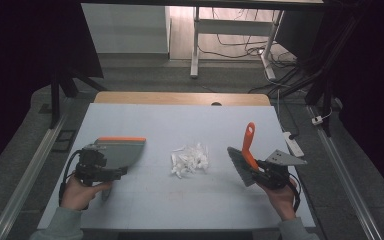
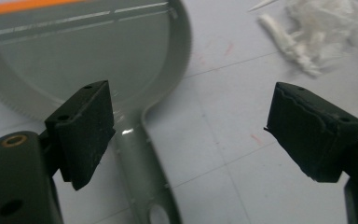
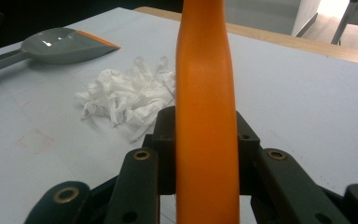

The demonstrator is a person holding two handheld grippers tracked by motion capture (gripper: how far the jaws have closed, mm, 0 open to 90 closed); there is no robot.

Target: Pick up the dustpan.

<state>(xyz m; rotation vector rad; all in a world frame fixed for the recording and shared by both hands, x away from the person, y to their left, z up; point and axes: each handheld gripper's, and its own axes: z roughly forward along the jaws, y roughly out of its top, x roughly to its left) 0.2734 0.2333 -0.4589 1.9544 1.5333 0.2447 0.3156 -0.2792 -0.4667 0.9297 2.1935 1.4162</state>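
Note:
A grey dustpan (image 1: 122, 151) with an orange lip lies flat on the left of the white table (image 1: 180, 120). My left gripper (image 1: 111, 172) hovers open over its handle (image 2: 137, 163), jaws on either side and apart from it. The left gripper (image 2: 189, 116) holds nothing. A pile of white paper scraps (image 1: 190, 160) sits mid-table, also seen as paper scraps (image 2: 321, 28) and scraps (image 3: 126, 95). My right gripper (image 1: 266, 174) is shut on the orange handle (image 3: 206, 84) of a brush (image 1: 248, 145), whose grey bristles (image 1: 240, 167) point toward the pile. The dustpan (image 3: 60, 44) lies beyond the scraps.
A wooden strip (image 1: 180, 98) borders the table's far edge. A white power strip (image 1: 293, 143) lies on the floor off the right edge. Behind the table stand white desk legs (image 1: 195, 45) and tangled cables (image 1: 280, 60).

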